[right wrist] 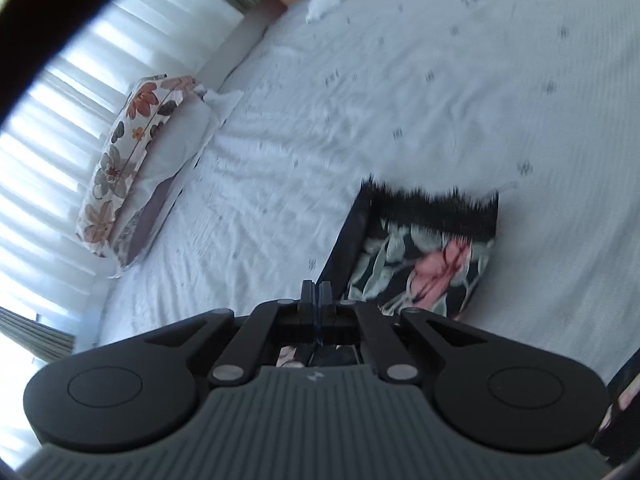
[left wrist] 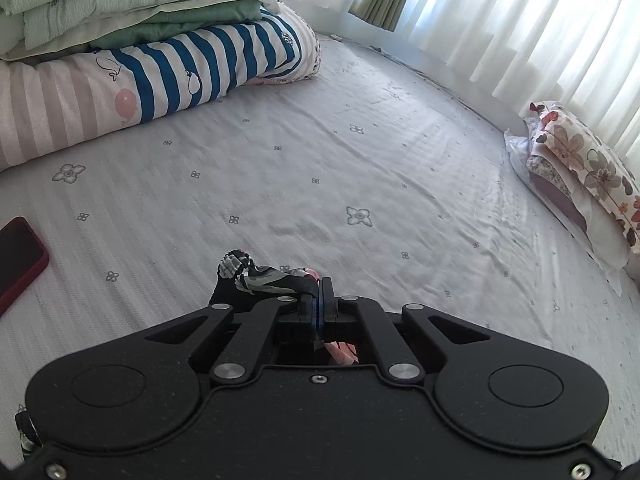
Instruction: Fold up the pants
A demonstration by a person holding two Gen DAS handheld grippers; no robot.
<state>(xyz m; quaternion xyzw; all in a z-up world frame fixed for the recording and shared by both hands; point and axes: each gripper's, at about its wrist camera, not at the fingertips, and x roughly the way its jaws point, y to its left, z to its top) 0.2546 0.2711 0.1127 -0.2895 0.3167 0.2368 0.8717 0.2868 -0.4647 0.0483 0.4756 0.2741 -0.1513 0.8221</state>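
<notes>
The pants are black with pale green leaves and pink flowers. In the left wrist view a bunched part of them (left wrist: 260,276) sticks out to the left of my left gripper (left wrist: 320,292), which is shut on the fabric above the bed sheet. In the right wrist view a flat stretch of the pants (right wrist: 424,256) hangs to the right of my right gripper (right wrist: 316,296), which is shut on a dark edge of the fabric. That view is blurred. Most of the pants lie hidden under the grippers.
The bed has a pale sheet (left wrist: 320,168) with small flower prints. Stacked quilts and a striped blanket (left wrist: 160,68) lie at far left. A red phone (left wrist: 18,260) lies at the left edge. A floral pillow (left wrist: 588,172) lies by the curtains, also in the right wrist view (right wrist: 132,160).
</notes>
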